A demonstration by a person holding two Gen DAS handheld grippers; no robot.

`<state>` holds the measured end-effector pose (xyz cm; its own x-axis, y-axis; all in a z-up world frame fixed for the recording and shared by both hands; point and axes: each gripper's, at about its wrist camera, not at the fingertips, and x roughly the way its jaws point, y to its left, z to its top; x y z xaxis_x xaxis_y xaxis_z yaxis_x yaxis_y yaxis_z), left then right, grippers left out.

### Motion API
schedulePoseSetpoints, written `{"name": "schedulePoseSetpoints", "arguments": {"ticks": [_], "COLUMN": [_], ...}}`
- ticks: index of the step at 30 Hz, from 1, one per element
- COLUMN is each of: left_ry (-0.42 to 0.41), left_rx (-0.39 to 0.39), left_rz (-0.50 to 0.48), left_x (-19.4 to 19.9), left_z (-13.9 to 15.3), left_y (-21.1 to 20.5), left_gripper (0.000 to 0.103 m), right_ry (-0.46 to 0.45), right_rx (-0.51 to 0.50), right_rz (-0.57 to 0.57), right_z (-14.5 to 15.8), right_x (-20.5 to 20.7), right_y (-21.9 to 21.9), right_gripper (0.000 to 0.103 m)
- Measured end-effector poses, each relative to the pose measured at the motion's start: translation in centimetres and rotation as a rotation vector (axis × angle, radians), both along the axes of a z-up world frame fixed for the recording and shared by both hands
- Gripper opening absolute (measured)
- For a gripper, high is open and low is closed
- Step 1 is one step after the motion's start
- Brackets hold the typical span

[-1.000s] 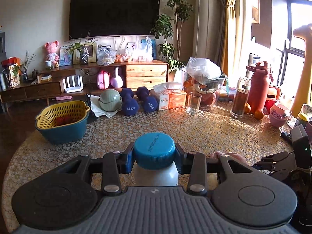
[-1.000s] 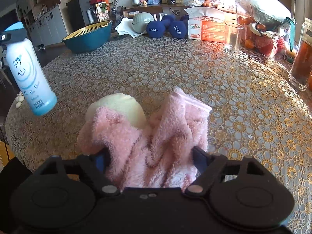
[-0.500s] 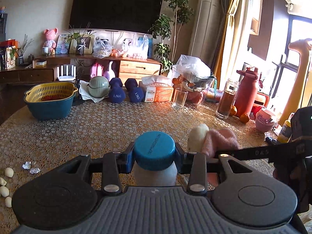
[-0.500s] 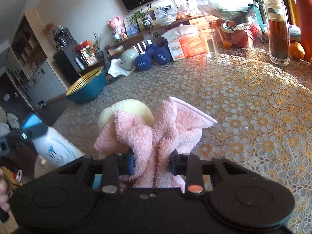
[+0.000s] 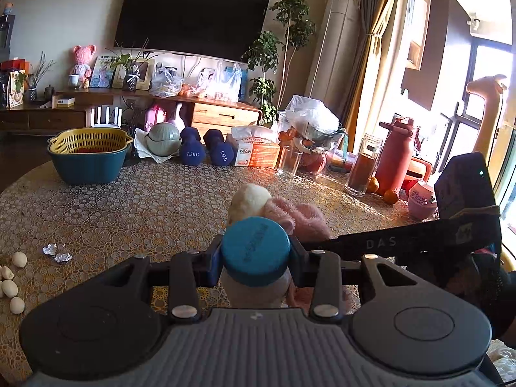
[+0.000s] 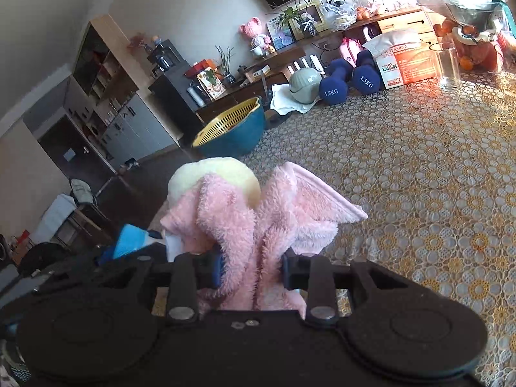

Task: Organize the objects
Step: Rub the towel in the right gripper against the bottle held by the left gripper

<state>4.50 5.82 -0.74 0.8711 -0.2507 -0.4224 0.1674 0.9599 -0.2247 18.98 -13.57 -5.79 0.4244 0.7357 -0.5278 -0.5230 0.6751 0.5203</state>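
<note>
Two grippers were in play, one thing pinched in each. The left gripper (image 5: 256,258) had its jaws clamped on the neck of one white bottle (image 5: 254,290) under its blue cap (image 5: 256,251). The right gripper (image 6: 251,271) was squeezed tight on one fluffy pink towel (image 6: 258,225), bunched up past its fingers, with a cream-coloured lump (image 6: 219,174) poking out on top. Couldn't tell what that lump was.

Counted beyond the left gripper: two blue dumbbells (image 5: 206,151), one teal bowl (image 5: 88,161) with a yellow strainer in it, one empty glass (image 5: 288,161), one red flask (image 5: 395,158), one jar of dark liquid (image 5: 362,169). Off to its left, five or so small white lumps (image 5: 13,277) sat at the table's edge, partly cut off.

Most of the bottle was hidden behind the gripper body.
</note>
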Motion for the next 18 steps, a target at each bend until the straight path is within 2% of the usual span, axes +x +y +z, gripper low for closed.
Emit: {"name": "schedulePoseSetpoints", "arguments": {"ticks": [6, 10, 14, 18], "left_ry": [0.018, 0.042, 0.056, 0.053], "left_rx": [-0.034, -0.061, -0.073, -0.071], "left_rz": [0.0, 0.007, 0.012, 0.015], "left_x": [-1.9, -3.1, -4.1, -4.6], "left_z": [-0.6, -1.1, -1.5, -1.7], "left_y": [0.9, 1.6, 1.8, 1.7], "left_gripper": [0.039, 0.039, 0.039, 0.039], "right_ry": [0.01, -0.085, -0.129, -0.172], "right_rx": [-0.12, -0.27, -0.216, -0.119], "right_rz": [-0.01, 0.001, 0.015, 0.112], "right_z": [-2.2, -1.8, 0.7, 3.4], "right_x": [0.0, -0.6, -1.0, -2.2], "right_y": [0.1, 0.3, -0.3, 0.8], "right_gripper": [0.031, 0.031, 0.031, 0.031]}}
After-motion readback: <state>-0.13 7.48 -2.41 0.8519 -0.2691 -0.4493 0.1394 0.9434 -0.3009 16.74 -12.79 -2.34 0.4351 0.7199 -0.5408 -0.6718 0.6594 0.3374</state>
